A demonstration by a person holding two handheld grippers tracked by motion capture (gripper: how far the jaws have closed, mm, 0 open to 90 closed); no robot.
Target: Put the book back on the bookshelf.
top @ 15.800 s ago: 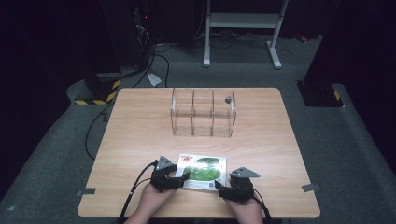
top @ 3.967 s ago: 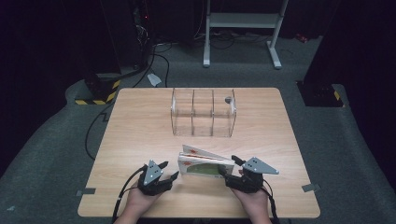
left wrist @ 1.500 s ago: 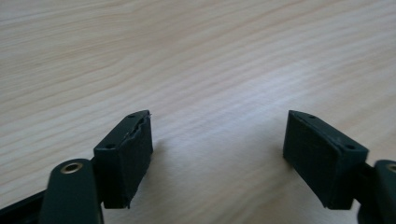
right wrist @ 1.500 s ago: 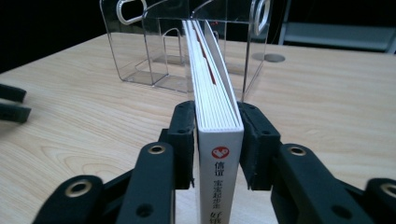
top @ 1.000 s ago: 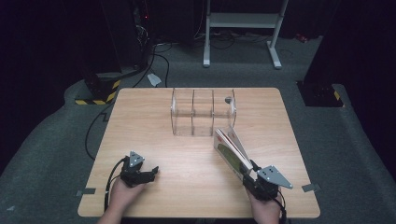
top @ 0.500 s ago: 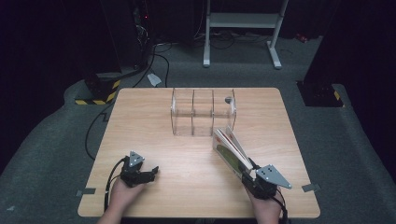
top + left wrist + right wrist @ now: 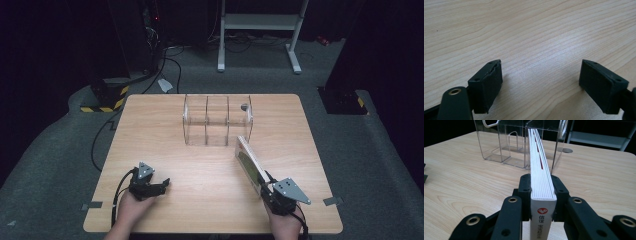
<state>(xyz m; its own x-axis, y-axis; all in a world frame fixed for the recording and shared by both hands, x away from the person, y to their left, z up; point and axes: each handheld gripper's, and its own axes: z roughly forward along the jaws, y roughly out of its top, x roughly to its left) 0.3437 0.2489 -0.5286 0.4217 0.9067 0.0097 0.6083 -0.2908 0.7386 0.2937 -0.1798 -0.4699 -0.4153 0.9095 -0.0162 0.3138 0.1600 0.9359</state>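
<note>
A thick book [image 7: 249,161] with white page edges stands on edge on the table's right half, its far end close to the clear organizer [image 7: 217,120]. My right gripper [image 7: 266,183] is shut on its near end. In the right gripper view the jaws press both covers of the book [image 7: 540,165] at the spine end, my right gripper [image 7: 541,183] having just closed tighter on it. At the front left my left gripper [image 7: 163,184] rests low over the wood. Its jaws stand open with nothing between them, and bare tabletop lies ahead of my left gripper [image 7: 541,82].
The clear organizer [image 7: 506,142] has several upright compartments open toward me and stands at the table's far middle. The wooden table [image 7: 200,160] is bare between the hands. Cables trail off the left edge [image 7: 102,135] to the grey floor.
The book lay flat at the front middle, then both grippers lifted it. Now it stands on edge at the right in the right gripper alone. The left gripper has let go and moved left.
</note>
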